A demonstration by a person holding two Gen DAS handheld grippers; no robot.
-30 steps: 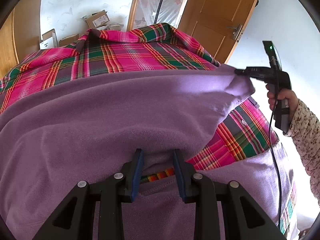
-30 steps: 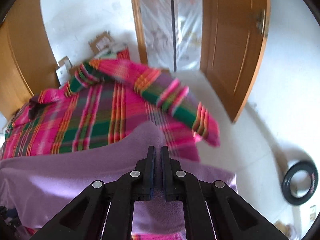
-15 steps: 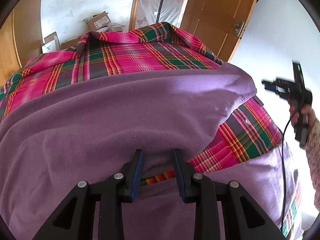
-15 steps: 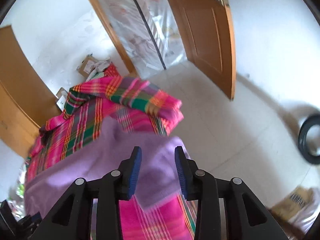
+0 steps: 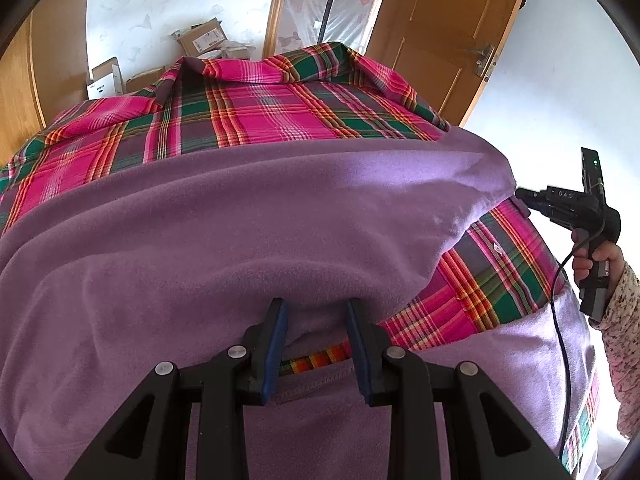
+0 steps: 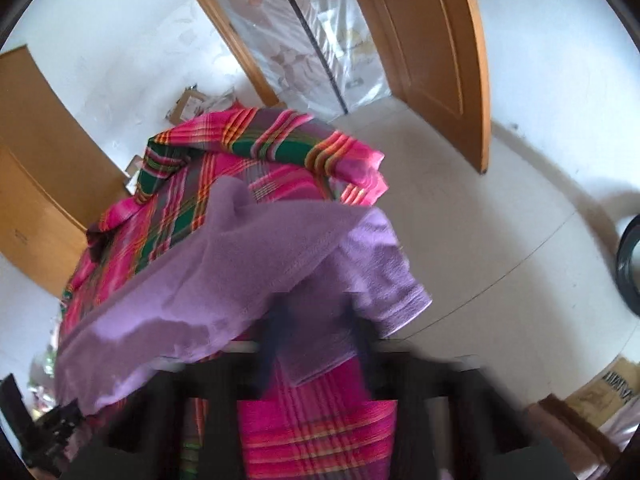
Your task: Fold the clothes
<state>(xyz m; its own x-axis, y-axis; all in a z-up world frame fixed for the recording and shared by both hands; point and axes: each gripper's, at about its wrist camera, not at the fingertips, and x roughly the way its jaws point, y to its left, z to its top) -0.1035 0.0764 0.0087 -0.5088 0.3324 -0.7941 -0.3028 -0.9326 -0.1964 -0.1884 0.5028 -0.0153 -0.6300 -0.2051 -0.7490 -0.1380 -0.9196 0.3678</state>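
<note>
The purple fleece (image 5: pixel 248 240) lies folded over the plaid shirt (image 5: pixel 280 112); with the left gripper (image 5: pixel 316 344) jaws parted around its near edge and the right gripper (image 5: pixel 532 200) jaws apparently parted at the far-right corner, smoothing evenly seems best.

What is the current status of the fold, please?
Left tool open, astride purple fleece edge. Right tool open, blurred, at fleece corner. Plaid shirt lies beneath.

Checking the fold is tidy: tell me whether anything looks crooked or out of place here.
The purple fleece lies skewed across the plaid shirt: its folded edge runs diagonally, and one corner hangs loose beside the right gripper. Nothing looks torn or spilled.
</note>
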